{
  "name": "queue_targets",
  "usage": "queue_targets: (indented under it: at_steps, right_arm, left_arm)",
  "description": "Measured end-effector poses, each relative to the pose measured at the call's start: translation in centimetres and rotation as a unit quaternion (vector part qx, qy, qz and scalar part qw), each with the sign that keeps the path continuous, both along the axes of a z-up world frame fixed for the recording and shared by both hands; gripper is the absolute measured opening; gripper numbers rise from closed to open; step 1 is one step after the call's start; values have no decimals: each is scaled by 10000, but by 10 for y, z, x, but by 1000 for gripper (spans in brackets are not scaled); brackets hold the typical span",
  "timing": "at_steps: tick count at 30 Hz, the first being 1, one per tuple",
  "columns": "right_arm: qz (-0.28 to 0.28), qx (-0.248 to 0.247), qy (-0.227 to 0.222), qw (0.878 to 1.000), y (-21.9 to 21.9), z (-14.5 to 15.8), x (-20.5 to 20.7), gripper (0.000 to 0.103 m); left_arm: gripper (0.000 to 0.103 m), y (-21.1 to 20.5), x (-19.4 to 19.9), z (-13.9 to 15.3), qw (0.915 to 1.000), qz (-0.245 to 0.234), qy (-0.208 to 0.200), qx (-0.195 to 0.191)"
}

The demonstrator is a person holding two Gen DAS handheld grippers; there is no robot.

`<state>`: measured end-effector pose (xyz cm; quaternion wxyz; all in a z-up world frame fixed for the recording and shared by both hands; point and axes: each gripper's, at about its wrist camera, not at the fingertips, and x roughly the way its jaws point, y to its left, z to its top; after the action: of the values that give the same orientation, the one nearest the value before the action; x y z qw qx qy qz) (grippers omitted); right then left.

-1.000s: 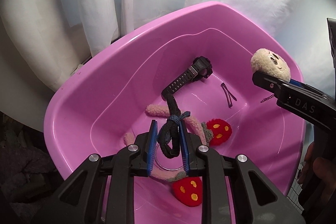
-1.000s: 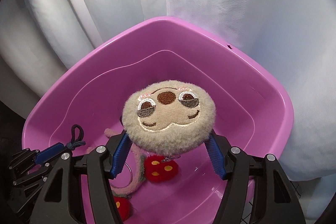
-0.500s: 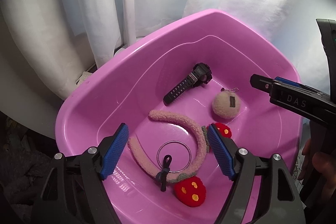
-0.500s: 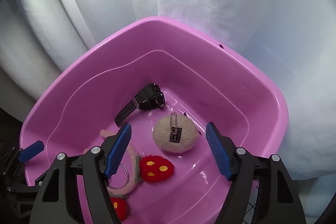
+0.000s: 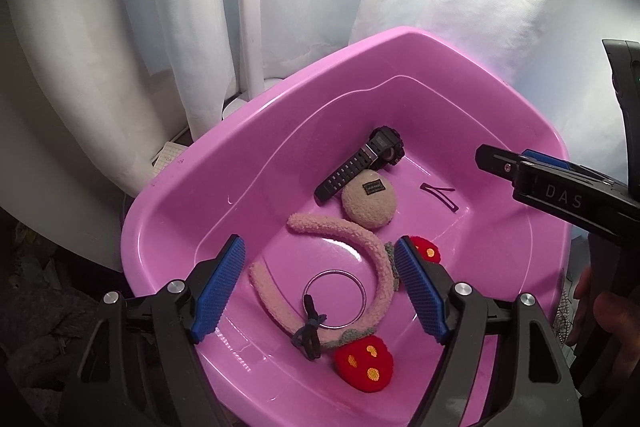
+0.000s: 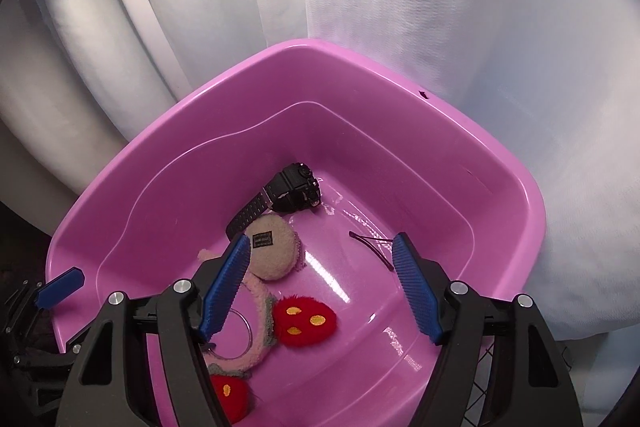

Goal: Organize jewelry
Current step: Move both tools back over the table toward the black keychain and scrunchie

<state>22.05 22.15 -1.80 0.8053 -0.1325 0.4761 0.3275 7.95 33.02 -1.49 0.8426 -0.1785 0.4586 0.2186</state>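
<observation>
Both tools now spread w/ nothing held, plush charm [image 5: 370, 203] rolled against watch [image 5: 362, 163], beyond left tool [image 5: 320, 291].

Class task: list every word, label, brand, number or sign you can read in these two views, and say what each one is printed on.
"DAS": on the black body of the right gripper, as seen in the left wrist view.
Small black tag on the round beige plush charm: light lettering, too small to read in either view.
Black wristwatch: no readable digits or brand.
Pink tub: no text visible.
</observation>
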Motion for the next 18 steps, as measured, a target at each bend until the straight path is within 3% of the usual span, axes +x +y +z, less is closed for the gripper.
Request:
queue_targets:
  at_steps: [18]
  right_arm:
    - [-19,283,-113,9995,-17,21,-21,70]
  left_arm:
    - [94,-7,-17,18,9996,109,-169,194]
